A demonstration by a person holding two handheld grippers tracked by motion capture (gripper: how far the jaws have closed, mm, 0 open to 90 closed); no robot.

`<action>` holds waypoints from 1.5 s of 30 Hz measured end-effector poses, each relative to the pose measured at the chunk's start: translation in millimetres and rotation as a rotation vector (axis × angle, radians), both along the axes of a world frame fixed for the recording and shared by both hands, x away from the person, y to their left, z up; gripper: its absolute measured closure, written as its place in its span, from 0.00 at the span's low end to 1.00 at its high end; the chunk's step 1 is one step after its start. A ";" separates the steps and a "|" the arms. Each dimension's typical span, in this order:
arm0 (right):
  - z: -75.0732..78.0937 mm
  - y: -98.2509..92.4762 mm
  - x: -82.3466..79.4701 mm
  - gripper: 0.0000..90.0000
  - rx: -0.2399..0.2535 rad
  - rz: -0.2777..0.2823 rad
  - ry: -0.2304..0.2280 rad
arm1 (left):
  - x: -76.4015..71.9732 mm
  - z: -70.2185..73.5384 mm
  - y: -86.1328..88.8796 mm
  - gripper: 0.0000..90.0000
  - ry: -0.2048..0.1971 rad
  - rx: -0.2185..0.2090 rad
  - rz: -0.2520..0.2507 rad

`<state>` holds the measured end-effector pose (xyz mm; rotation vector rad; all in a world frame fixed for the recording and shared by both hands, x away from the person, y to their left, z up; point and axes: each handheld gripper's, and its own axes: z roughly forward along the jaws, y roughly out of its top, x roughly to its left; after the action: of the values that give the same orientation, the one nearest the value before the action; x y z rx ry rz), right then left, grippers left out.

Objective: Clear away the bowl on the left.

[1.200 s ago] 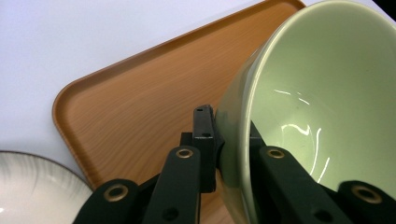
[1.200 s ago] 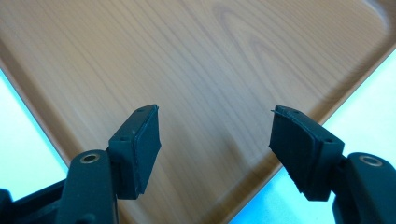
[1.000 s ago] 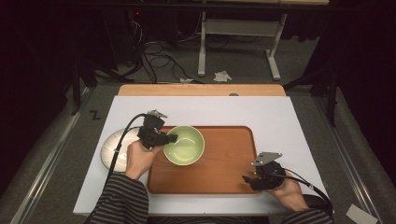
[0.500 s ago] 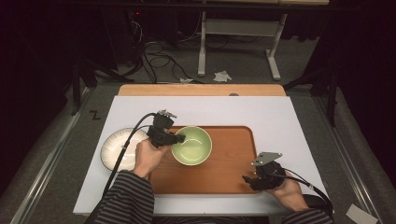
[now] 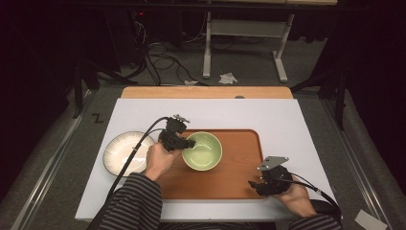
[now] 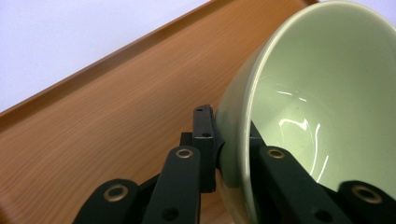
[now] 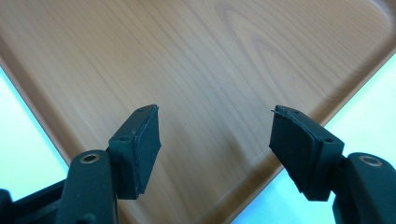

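The left gripper (image 5: 184, 142) is clamped on the green bowl (image 5: 203, 151), pinching its rim at the bowl's nine o'clock edge, and the left gripper view makes it plain: one black finger (image 6: 204, 140) presses the outer wall, the other sits inside the glossy bowl (image 6: 327, 93), rim squeezed between them. The bowl is over the wooden tray (image 5: 239, 177), toward the tray's ten o'clock part; whether it rests flat or is lifted a touch, I cannot tell from the high view. In the left gripper view it appears tipped against the tray's grain (image 6: 93, 140), though that camera turns with the hand. Over at nine o'clock of the tray, on the white worktop (image 5: 297, 120), sits a pale ribbed plate (image 5: 119, 153), just beside the left hand (image 5: 160, 160) and partly crossed by the gripper's black cable. The right gripper (image 5: 256, 184) is down at the tray's five o'clock corner, held by the right hand (image 5: 294, 196), its grey plate on top. Its fingers (image 7: 140, 144) stand spread wide with nothing between them, just bare tray wood (image 7: 210, 70) and the tray's rim running past toward the worktop. Striped sleeves come in from six o'clock.
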<state>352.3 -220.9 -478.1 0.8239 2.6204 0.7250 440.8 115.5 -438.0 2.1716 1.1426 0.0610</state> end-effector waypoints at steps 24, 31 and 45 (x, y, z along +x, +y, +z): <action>0.1 0.7 -0.7 0.39 -0.002 0.004 0.002 | 6.4 -25.4 -22.0 0.92 0.061 0.028 -0.028; 0.2 0.5 -1.0 0.39 -0.005 0.004 0.005 | 6.9 -30.0 -25.2 0.92 0.070 0.034 -0.031; -0.6 1.2 -0.7 0.39 -0.009 0.013 0.006 | 8.0 -33.7 -25.5 0.92 0.069 0.037 -0.023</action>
<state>351.6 -219.8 -478.7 0.8089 2.6350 0.7145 448.9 89.9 -471.7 2.2348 1.1636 -0.0028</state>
